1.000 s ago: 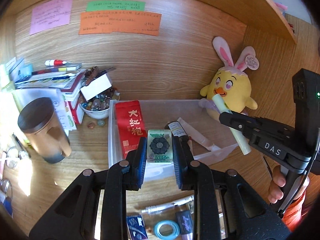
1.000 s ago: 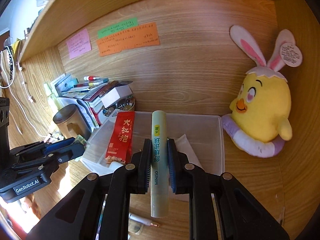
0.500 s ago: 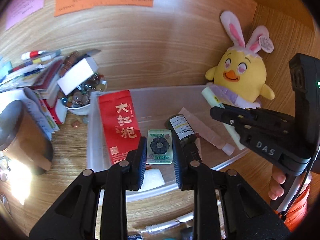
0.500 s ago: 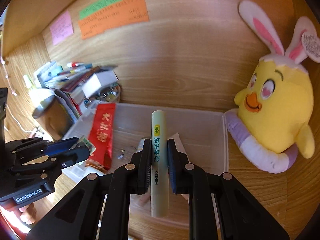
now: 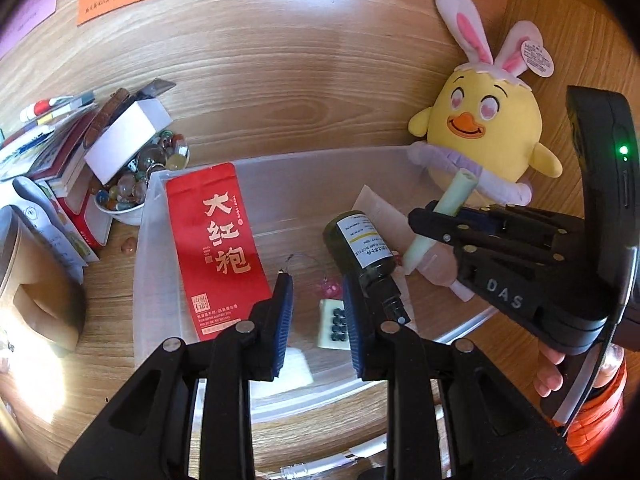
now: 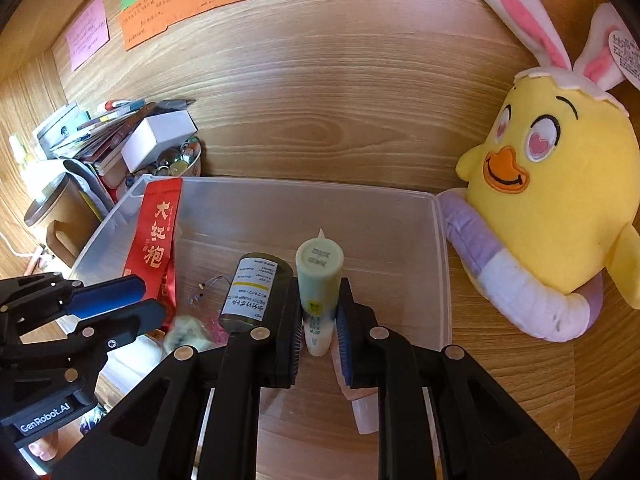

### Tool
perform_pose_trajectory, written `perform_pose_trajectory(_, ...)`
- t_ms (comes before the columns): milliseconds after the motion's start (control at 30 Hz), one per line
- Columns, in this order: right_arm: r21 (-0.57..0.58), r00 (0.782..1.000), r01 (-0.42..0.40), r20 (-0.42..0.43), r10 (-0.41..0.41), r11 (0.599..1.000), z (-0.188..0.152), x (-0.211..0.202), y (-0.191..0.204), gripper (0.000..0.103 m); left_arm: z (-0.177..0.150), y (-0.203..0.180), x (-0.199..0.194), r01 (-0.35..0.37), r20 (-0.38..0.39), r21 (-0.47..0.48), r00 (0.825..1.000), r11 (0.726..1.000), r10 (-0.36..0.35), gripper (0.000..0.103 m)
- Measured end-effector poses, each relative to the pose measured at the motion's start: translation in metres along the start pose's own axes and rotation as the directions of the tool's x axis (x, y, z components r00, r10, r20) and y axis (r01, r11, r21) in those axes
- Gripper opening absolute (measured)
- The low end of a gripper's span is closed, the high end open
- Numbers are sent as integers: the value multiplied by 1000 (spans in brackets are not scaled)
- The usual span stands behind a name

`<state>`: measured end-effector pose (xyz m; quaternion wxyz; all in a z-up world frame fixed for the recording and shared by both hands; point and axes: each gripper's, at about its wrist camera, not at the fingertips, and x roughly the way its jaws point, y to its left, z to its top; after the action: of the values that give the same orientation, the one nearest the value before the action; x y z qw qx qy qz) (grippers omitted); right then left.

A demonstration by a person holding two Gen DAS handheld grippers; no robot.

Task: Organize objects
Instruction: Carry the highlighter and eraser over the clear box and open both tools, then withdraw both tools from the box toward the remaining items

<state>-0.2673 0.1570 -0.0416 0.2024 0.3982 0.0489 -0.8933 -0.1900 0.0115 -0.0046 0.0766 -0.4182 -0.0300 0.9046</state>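
Over the clear bin (image 6: pixel 442 264), right hand-held gripper (image 6: pixel 318 334) clamps a pale tube (image 6: pixel 318 280).

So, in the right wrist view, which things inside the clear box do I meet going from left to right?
Red tea packet → dark green bottle → pale green tube, held in the right claw.

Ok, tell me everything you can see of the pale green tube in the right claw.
The pale green tube is a slim, smooth cylinder that looks like plastic, with a flat round end cap facing the right wrist camera and a small yellow label and dark print on its side. The right claw is shut on its lower part. It is tilted, held over the clear plastic bin beside the dark green bottle, which it does not touch.
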Motion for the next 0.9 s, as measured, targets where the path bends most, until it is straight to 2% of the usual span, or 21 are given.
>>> perform_pose_trajectory(167,-19,1000,2,-7,-2,1000,-1,0,4,16,-1,-4,-2,0,-6,9,1000,1000,1,27)
perform_pose_trajectory(233,-18,1000,-8,-15,7,1000,-2,-1,5,16,-1,-6,-4,4,-5,7,1000,1000,-4,31)
perform_pose_trajectory(300,-15,999,-24,-27,24,1000,-1,-2,5,17,-3,-7,-9,3,4,5,1000,1000,-3,41)
perform_pose_trajectory(333,-12,999,-32,-31,31,999,-1,-4,4,18,-3,-7,-12,-1,12,6,1000,1000,1,43)
perform_pose_trajectory(433,-7,999,-44,-26,43,999,-2,-10,4,29,-4,-9,-22,-12,35,15,999,1000,11,49)
perform_pose_trajectory(567,-13,999,-45,-2,45,999,-1,-25,7,43,-6,-12,-38,-28,71,29,997,999,26,63)
perform_pose_trajectory(833,-43,995,7,102,-3,999,-9,-72,19,68,-19,-13,-71,-40,124,31,992,999,35,86)
perform_pose_trajectory(900,-50,993,11,119,-5,999,-14,-83,23,78,-25,-12,-79,-37,133,24,990,999,34,91)
